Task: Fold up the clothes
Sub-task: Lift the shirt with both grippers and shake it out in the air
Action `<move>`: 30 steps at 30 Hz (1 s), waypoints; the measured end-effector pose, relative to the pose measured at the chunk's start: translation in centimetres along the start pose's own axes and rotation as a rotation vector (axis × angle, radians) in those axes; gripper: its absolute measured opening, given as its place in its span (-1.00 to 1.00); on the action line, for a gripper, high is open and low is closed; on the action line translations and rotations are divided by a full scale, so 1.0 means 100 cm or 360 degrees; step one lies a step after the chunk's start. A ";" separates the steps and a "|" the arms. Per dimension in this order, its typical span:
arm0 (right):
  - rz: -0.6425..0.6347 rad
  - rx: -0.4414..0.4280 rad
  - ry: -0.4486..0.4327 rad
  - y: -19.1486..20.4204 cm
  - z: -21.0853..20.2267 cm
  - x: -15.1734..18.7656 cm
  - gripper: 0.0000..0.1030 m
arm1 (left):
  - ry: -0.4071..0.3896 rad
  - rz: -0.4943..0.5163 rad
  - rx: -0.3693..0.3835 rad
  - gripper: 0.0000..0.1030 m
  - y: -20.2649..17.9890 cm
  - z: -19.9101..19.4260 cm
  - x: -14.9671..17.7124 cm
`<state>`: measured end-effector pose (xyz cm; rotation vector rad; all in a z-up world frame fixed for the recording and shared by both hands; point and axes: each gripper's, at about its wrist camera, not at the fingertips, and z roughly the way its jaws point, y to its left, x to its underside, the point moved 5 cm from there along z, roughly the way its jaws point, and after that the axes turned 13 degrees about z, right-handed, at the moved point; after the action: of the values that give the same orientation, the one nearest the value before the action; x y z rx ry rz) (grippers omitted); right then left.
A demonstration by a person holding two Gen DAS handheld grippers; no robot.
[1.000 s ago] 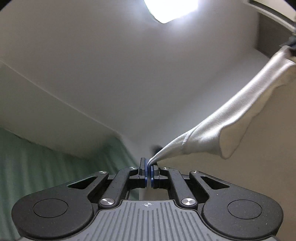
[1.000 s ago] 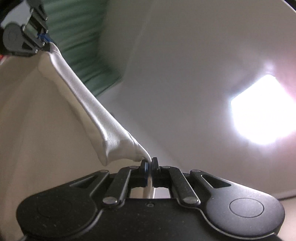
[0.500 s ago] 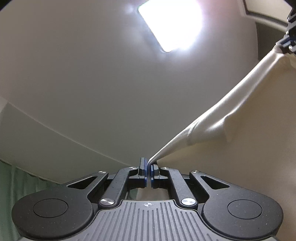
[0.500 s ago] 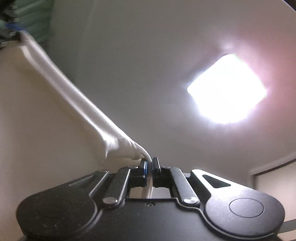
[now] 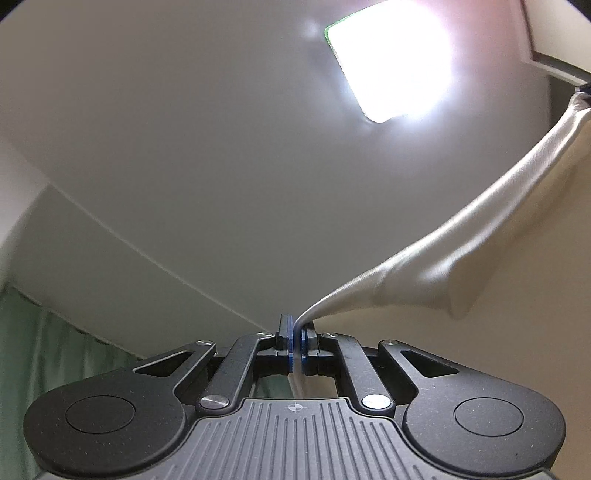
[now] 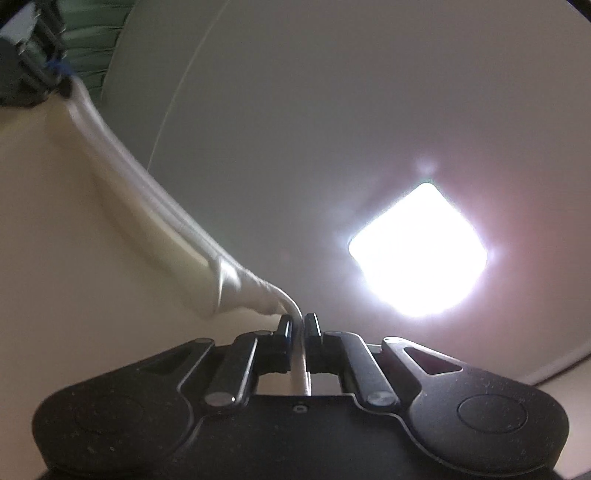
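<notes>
A cream-white garment (image 5: pixel 461 236) hangs stretched in the air between both grippers, its top hem taut and its body falling below. My left gripper (image 5: pixel 295 332) is shut on one corner of the hem. The other corner is pinched in my right gripper (image 6: pixel 299 325), also shut. In the right wrist view the garment (image 6: pixel 122 166) runs up to the left gripper (image 6: pixel 55 74) at the top left. The right gripper's tip (image 5: pixel 585 88) peeks in at the left wrist view's right edge. Both cameras point up, so the garment's lower part is hidden.
A bright square ceiling light (image 5: pixel 391 62) glares overhead, seen also as the ceiling light (image 6: pixel 417 251) in the right wrist view. Green curtains (image 5: pixel 44 369) hang at lower left, curtains (image 6: pixel 92 33) at top left. White ceiling and walls fill the rest.
Both grippers have tilted further up toward the ceiling; the light has shifted in both views. The garment stays stretched between them, still held at both corners.
</notes>
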<state>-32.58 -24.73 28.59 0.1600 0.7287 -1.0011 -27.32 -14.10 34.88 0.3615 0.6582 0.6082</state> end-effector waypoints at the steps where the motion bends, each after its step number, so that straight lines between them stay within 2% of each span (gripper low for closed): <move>1: 0.0008 0.0005 -0.0005 -0.004 0.001 -0.001 -0.89 | -0.0012 -0.0016 -0.0017 -0.93 0.001 -0.005 -0.011; 4: -0.0014 0.0023 -0.0044 -0.017 0.008 -0.008 -0.89 | -0.0057 -0.0049 -0.0049 -0.93 0.001 -0.013 -0.041; 7: -0.0058 0.0012 -0.0046 -0.017 0.024 -0.007 -0.89 | -0.0075 -0.0044 -0.0067 -0.93 -0.015 -0.014 -0.068; 9: -0.0087 -0.0009 -0.0018 -0.011 0.038 0.001 -0.89 | -0.0040 -0.0038 -0.0026 -0.93 -0.038 -0.011 -0.078; 11: -0.0110 -0.0073 0.0067 0.020 0.057 0.017 -0.89 | 0.0026 -0.0012 0.0040 -0.93 -0.072 -0.007 -0.078; 14: -0.0136 -0.0192 0.0231 0.047 0.077 0.061 -0.89 | 0.0169 0.0071 0.0173 -0.93 -0.141 -0.001 -0.060; 18: -0.0238 -0.0343 0.0466 0.104 0.094 0.149 -0.89 | 0.0361 0.0174 0.0390 -0.93 -0.247 -0.008 -0.025; 20: -0.0277 -0.0429 0.0598 0.137 0.096 0.201 -0.89 | 0.0466 0.0231 0.0520 -0.93 -0.309 -0.012 0.004; 25: -0.0356 -0.0637 0.0893 0.216 0.088 0.342 -0.89 | 0.0700 0.0338 0.0773 -0.93 -0.452 -0.055 0.057; 28: -0.0484 -0.0741 0.0949 0.271 0.072 0.420 -0.89 | 0.0812 0.0374 0.0903 -0.93 -0.530 -0.086 0.071; 30: -0.0525 -0.0825 0.1051 0.300 0.068 0.469 -0.89 | 0.0887 0.0399 0.0990 -0.93 -0.582 -0.108 0.080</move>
<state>10.43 -44.58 -1.44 -0.0954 1.6353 -1.0387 -5.67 -52.54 -5.45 0.8791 1.3582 0.7423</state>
